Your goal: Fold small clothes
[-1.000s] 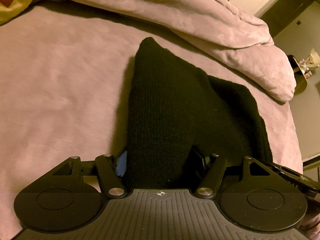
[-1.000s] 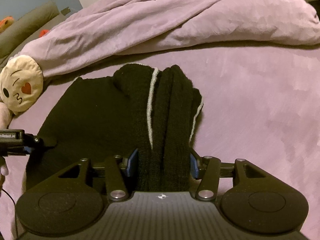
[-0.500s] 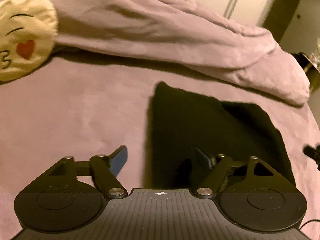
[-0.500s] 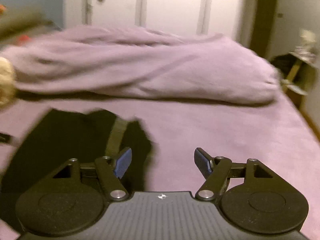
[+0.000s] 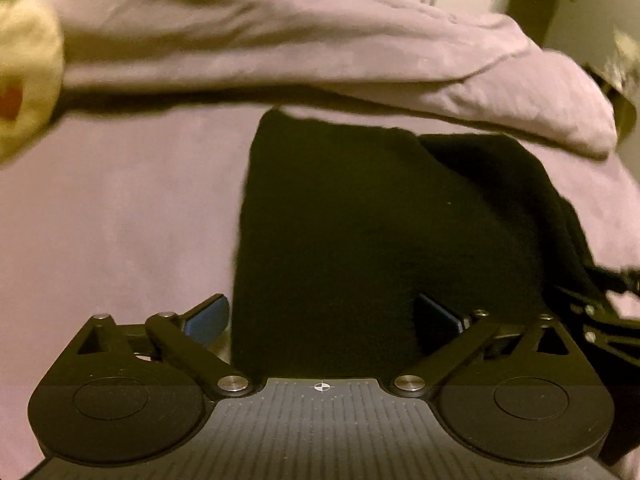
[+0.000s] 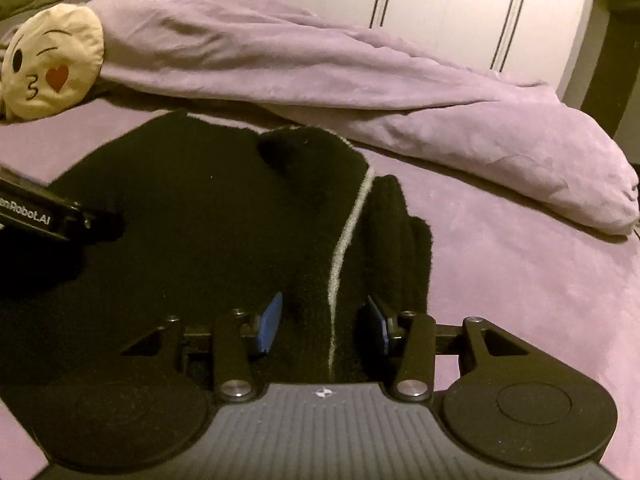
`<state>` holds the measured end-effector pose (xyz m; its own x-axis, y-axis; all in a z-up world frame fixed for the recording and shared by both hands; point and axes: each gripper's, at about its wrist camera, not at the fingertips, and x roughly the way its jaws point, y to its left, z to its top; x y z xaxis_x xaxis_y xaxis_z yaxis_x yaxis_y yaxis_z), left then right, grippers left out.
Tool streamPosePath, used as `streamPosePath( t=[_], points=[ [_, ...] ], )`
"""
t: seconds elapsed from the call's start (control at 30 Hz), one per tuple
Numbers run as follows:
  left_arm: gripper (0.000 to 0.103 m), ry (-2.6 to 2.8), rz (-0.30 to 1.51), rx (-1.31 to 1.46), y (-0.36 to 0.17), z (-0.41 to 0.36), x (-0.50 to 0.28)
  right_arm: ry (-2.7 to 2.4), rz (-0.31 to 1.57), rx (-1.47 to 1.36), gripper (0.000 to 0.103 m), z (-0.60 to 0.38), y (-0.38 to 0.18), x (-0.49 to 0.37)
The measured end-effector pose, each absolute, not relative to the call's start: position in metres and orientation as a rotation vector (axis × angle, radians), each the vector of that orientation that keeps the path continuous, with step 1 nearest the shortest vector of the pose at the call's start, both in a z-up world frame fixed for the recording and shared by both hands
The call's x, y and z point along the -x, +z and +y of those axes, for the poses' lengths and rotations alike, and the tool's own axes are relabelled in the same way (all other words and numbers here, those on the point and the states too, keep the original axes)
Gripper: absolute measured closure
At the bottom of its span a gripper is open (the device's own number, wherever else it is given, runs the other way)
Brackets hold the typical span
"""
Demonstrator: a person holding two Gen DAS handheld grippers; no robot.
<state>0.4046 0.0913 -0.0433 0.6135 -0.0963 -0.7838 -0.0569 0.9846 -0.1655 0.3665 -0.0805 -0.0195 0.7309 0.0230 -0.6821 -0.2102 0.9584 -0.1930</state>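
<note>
Black knitted garment (image 6: 192, 240) lies flat on a bed, spread across the lower middle of both wrist views. Seen from the right wrist camera, the right claw (image 6: 323, 322) sits at the bottom centre, its blue-padded jaws closing around a bunched fold of the garment. The fold, marked by a thin pale stripe (image 6: 344, 248) running up it, stands between the pads; whether they already press on it cannot be told. To the left of that fold the rest of the garment spreads wide and dark, reaching the lower left edge of the frame. At the left edge, the black tip of the left claw (image 6: 80, 222) rests over the fabric.

From the left wrist camera, the left claw (image 5: 320, 316) is at the bottom centre with its jaws opening to their widest. The garment (image 5: 360, 220) lies between the blue pads (image 5: 208, 316), which stand clear of it on either side. At the far right edge, part of the right claw (image 5: 600, 300) shows, blurred.

Around the garment is the purple bed sheet (image 6: 520, 280). Beyond it, a rumpled purple duvet (image 6: 320, 72) runs across the upper part of both frames. A round cream cushion (image 6: 52, 64) with a winking, kissing face and a red heart sits at the upper left. White wardrobe doors (image 6: 440, 8) fill the top of the right view
</note>
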Motion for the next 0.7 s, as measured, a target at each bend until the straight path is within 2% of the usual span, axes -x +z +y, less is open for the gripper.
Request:
streamPosePath(
  t=[0.07, 0.17, 0.33, 0.5, 0.63, 0.7],
  points=[
    [0.002, -0.006, 0.915, 0.286, -0.033, 0.101, -0.395, 0.126, 0.718, 0.239, 0.058, -0.081, -0.002, -0.351],
    [0.004, -0.016, 0.861, 0.256, -0.024, 0.105, -0.367, 0.147, 0.704, 0.219, 0.056, -0.085, 0.01, -0.321],
    [0.003, 0.014, 0.871, 0.236, -0.036, 0.101, -0.36, 0.101, 0.745, 0.258, 0.051, -0.087, -0.016, -0.307],
    [0.0, 0.03, 0.816, 0.097, -0.048, 0.082, -0.359, 0.056, 0.68, 0.321, 0.027, -0.084, -0.032, -0.31],
    [0.001, 0.022, 0.775, 0.102, -0.026, 0.082, -0.323, 0.017, 0.669, 0.272, 0.027, -0.088, -0.006, -0.276],
    [0.001, 0.019, 0.764, 0.067, -0.018, 0.076, -0.287, 0.021, 0.664, 0.282, 0.02, -0.085, 0.003, -0.24]
  ],
)
